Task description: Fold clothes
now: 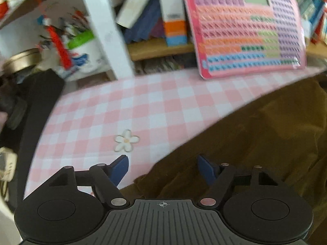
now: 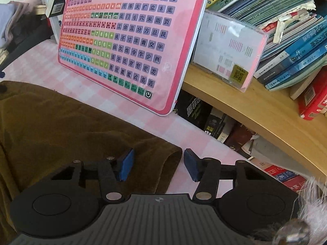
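Brown garment (image 2: 61,126) lies spread on the bench (image 1: 122,110), over its pink-check cloth, short of the far edge. Right claw (image 2: 158,164): fingers apart, straddling a rolled garment corner, not clamped. Left claw (image 1: 163,168): fingers apart over the garment's edge, holding nothing. Pink character keyboard toy (image 2: 126,38) leans at far edge.

Characters 日, 月, 火, 米 and digits 1–9 on pink learning pad (image 2: 126,40)
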A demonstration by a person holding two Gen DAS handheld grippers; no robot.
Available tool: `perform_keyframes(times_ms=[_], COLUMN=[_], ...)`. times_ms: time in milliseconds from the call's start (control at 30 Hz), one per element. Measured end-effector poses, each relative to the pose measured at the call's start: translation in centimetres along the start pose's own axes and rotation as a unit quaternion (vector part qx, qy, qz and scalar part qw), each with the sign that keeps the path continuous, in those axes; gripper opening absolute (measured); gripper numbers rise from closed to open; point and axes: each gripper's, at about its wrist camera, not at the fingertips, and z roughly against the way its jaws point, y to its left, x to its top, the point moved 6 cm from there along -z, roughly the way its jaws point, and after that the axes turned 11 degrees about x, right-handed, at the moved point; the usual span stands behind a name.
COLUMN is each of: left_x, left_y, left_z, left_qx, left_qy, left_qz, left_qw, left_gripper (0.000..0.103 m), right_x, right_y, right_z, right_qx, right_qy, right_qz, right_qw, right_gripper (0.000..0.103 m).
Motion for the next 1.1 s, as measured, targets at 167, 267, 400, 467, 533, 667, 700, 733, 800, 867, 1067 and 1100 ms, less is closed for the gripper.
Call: perform_keyframes(times_ms=[167,267,400,467,533,667,700,733,800,867,1067,1100], left_x=[-0.6,-0.7,-0.7,-0.7,-0.7,-0.5,-0.4,-0.4,-0.4,-0.4,0.9,1.1], left_y=[0.3,0.6,1.0,1.1,1.2,1.0,1.0,1.0,1.0,1.0,0.7,1.0], left_z=[-0.6,-0.9,-1.4,-1.5,-1.6,-1.3,-1.1,-1.0,-0.7,-0.5,3.0,4.3], left_qx=[-0.039,-0.058,-0.078,-0.082,-0.085,-0.098,-0.103,-0.108,-0.113,-0.106,-0.065,-0.065], left_qy=[0.018,0.026,0.036,0.040,0.041,0.044,0.044,0.045,0.045,0.041,-0.047,-0.068], left_qz=[-0.024,-0.023,-0.005,0.004,0.009,-0.001,-0.007,-0.011,-0.019,-0.027,-0.055,-0.050], left_qw=[0.9988,0.9977,0.9963,0.9958,0.9955,0.9942,0.9936,0.9931,0.9923,0.9931,0.9953,0.9942], left_gripper=[0.076,0.076,0.077,0.078,0.077,0.061,0.048,0.041,0.022,0.018,0.014,0.014], right_x=[0.1,0.0,0.0,0.1,0.0,-0.2,-0.2,-0.3,-0.3,-0.2,1.7,1.8], right_y=[-0.6,-0.9,-0.8,-0.7,-0.7,-0.6,-0.6,-0.5,-0.2,0.1,2.9,3.6], right_z=[0.2,0.2,0.1,0.2,0.3,0.5,0.6,0.7,1.4,2.4,7.5,8.6], right_qx=[-0.006,-0.004,-0.003,0.001,0.004,0.016,0.010,0.004,-0.017,-0.032,-0.123,-0.135], right_qy=[-0.002,-0.005,-0.001,0.002,0.006,0.014,0.016,0.018,0.012,-0.002,-0.093,-0.109], right_qz=[-0.008,-0.021,-0.021,-0.023,-0.028,-0.043,-0.048,-0.053,-0.058,-0.055,-0.016,-0.017], right_qw=[1.000,1.000,1.000,1.000,1.000,0.999,0.999,0.998,0.998,0.998,0.988,0.985], right_gripper=[0.045,0.045,0.040,0.030,0.022,0.010,0.010,0.009,0.009,0.009,0.008,0.008])
